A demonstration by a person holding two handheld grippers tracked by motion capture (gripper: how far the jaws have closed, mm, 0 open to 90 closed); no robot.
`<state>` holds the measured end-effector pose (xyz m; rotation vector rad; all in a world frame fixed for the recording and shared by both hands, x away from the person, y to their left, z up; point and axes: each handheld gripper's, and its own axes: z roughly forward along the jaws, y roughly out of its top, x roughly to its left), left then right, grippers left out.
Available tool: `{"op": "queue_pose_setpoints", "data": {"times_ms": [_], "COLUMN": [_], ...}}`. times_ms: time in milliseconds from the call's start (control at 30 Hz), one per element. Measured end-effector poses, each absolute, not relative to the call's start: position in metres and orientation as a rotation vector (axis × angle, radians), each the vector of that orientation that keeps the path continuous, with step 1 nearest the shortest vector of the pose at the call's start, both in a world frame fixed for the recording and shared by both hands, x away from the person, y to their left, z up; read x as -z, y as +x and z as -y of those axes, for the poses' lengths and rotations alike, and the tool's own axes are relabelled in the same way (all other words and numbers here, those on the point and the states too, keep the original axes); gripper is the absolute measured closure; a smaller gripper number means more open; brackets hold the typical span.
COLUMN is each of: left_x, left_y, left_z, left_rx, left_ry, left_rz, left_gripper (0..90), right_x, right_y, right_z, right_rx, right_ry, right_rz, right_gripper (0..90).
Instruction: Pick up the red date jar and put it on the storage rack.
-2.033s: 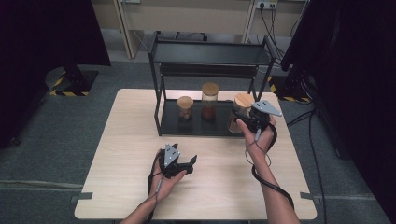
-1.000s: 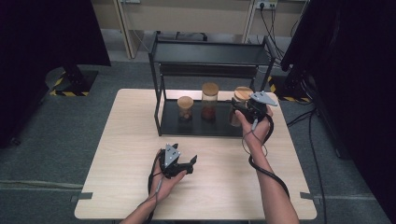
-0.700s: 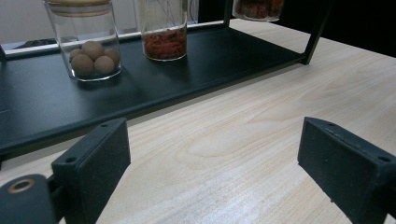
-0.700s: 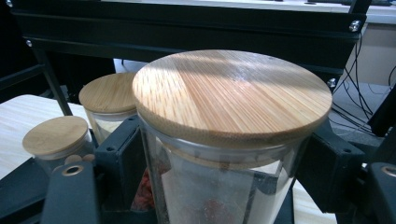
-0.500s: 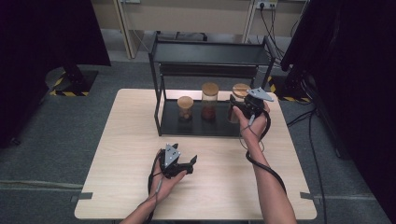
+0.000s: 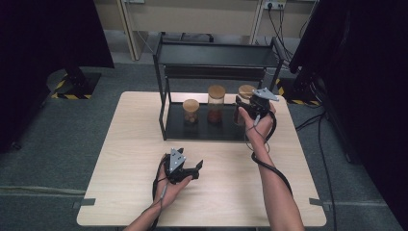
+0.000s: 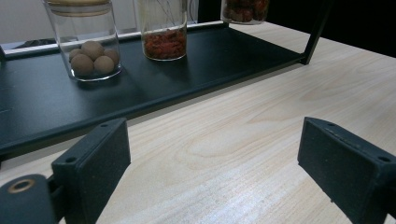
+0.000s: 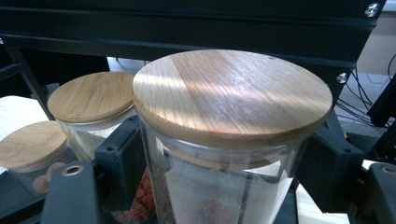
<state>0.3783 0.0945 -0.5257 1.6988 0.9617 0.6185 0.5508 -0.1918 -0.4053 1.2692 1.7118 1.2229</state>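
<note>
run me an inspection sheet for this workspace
surface: light wood table, bare near the person
job's things: black shelf rack; on its lower tray a short jar of brown balls and a taller jar of red bits; a third, wood-lidded jar at the tray's right end
clutter: nothing seen
grippers: right gripper clamps the wood-lidded jar; left gripper open, nothing between its jaws, low over the table
cables: black cable along the right forearm; more by a wall socket
surroundings: grey floor, dark curtains, striped stand feet
</note>
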Motion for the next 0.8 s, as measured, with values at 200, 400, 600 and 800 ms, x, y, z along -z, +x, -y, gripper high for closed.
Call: {"op": "queue_pose_setpoints", "data": {"times_ms": [200, 400, 600, 800], "left_x": [0.526, 0.526, 0.526, 0.526], "left_y": [0.378, 0.378, 0.378, 0.378], "left_z": [-0.094, -0.094, -0.094, -0.094], "left_rx": [-0.623, -0.624, -0.625, -0.624], "left_ry": [1.699, 1.7, 1.702, 1.701], "left_rz": [-0.959, -0.957, -0.956, -0.958], "left_gripper": [8.7, 8.7, 8.8, 8.8], "right_x": [0.41, 0.414, 0.418, 0.421], "right_y": [0.559, 0.564, 0.568, 0.572], "right_z": [0.192, 0.192, 0.192, 0.193], "right_rx": [-1.205, -1.188, -1.178, -1.158], "right_ry": [1.294, 1.309, 1.32, 1.327], "right_rz": [-1.709, -1.709, -1.711, -1.718], "right_gripper": [25.4, 25.4, 25.3, 25.4]}}
